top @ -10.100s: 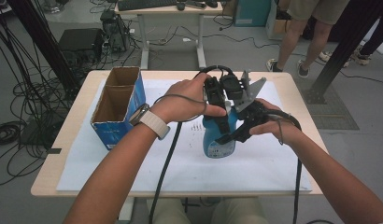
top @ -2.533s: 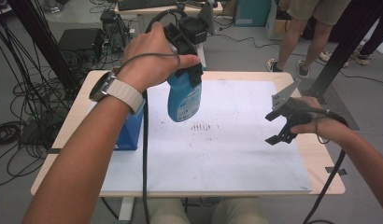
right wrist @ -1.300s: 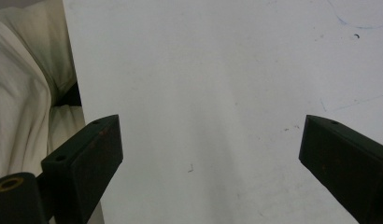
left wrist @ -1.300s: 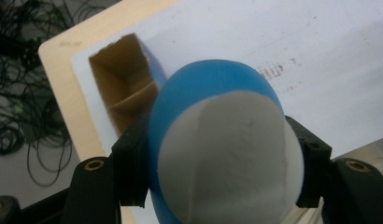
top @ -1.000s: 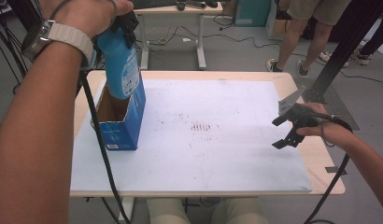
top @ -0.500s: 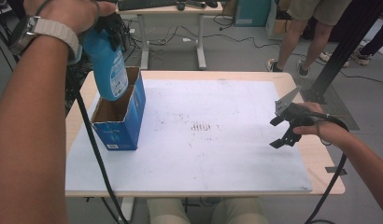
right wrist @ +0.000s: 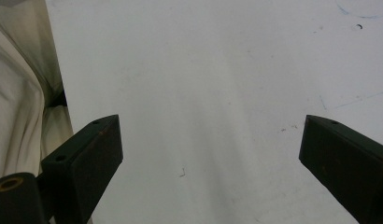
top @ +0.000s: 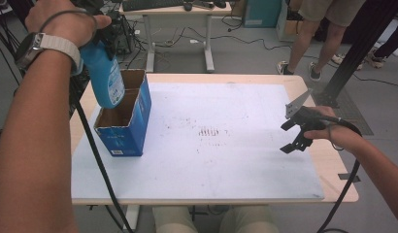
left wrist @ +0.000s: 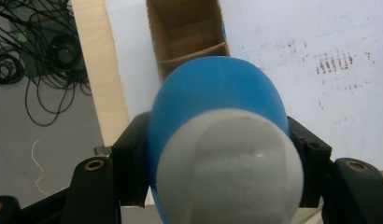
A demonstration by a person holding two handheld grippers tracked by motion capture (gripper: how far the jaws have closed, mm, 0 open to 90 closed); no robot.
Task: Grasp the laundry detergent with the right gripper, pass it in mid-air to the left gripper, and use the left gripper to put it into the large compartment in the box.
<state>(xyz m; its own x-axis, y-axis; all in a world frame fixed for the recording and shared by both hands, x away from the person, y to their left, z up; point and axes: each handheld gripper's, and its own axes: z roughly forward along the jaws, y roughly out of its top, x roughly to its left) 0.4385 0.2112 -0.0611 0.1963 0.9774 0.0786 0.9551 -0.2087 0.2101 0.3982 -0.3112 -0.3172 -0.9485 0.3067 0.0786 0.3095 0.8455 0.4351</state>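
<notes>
The left gripper [left wrist: 217,154], fingers clamped on a blue bottle [top: 104,76], holds it upright over the open cardboard box [top: 123,128] directly below; the right gripper [top: 295,136] hovers above the white surface [top: 226,160], fingers apart.

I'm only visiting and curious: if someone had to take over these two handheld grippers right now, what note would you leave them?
Left gripper: shut on the blue bottle, white cap toward the camera, held in the air above the box.
Right gripper: open, nothing in it, over the white mat near the table's right edge.
Box: open-topped blue carton with a divider, at the mat's left side; what shows of its inside looks empty.
Done: bottle picked up and brought over the box.
Left: probably lower it into a compartment, then let go.
</notes>
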